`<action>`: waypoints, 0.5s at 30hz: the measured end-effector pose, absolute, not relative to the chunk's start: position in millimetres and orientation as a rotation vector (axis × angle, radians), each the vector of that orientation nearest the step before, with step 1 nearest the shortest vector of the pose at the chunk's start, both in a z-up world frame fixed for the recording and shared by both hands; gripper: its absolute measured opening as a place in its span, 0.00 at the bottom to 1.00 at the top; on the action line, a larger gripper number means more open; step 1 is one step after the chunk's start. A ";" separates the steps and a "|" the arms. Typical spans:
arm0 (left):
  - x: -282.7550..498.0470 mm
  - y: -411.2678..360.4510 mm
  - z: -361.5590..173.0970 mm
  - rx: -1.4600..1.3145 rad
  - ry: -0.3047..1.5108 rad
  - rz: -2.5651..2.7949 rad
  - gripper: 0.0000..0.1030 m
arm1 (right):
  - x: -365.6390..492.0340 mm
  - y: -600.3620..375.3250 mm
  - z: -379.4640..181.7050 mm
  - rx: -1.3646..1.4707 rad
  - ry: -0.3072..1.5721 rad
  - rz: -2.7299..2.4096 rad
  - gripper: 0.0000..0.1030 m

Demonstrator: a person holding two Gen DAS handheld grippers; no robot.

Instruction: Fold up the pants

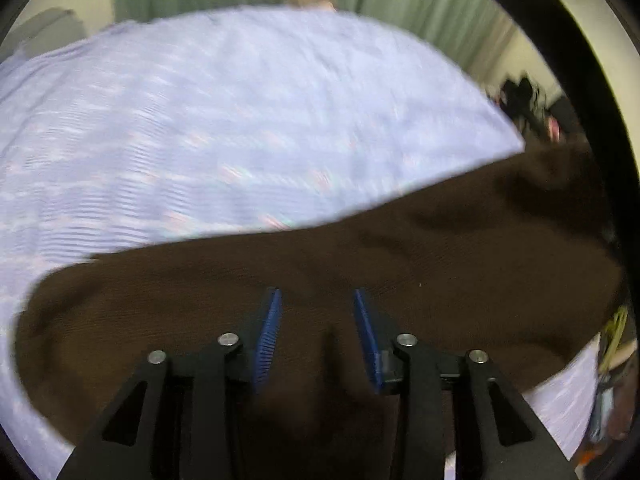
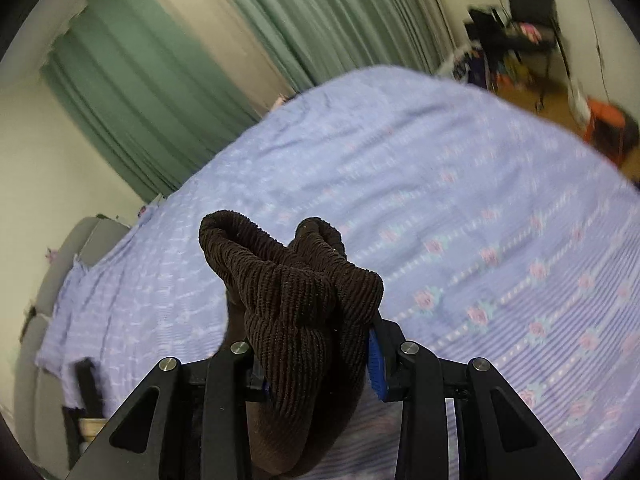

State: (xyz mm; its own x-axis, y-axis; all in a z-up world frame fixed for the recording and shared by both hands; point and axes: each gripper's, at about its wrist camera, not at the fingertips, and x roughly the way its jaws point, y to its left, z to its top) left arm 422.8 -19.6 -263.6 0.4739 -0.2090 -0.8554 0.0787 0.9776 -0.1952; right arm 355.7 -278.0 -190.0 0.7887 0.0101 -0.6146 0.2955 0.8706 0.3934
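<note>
Dark brown corduroy pants [image 1: 360, 272] lie spread across the near side of a lilac bed cover [image 1: 240, 120] in the left wrist view. My left gripper [image 1: 316, 300] is just above the fabric, its blue pads [image 1: 272, 328] apart with brown cloth showing between them; nothing looks pinched. In the right wrist view my right gripper [image 2: 316, 344] is shut on a bunched end of the pants [image 2: 296, 292] and holds it up above the bed cover [image 2: 480, 220]. The cloth covers the left pad; the right pad [image 2: 376, 364] shows.
Green curtains [image 2: 168, 80] hang behind the bed. A grey headboard or cushion [image 2: 48, 288] lies at the left. Dark furniture and clutter [image 2: 520, 36] stand on a wooden floor past the bed's far right corner.
</note>
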 end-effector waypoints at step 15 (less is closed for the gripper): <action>269.0 171.7 -199.9 -0.249 0.955 0.082 0.44 | 390.6 -23.6 -150.2 0.103 0.619 0.037 0.35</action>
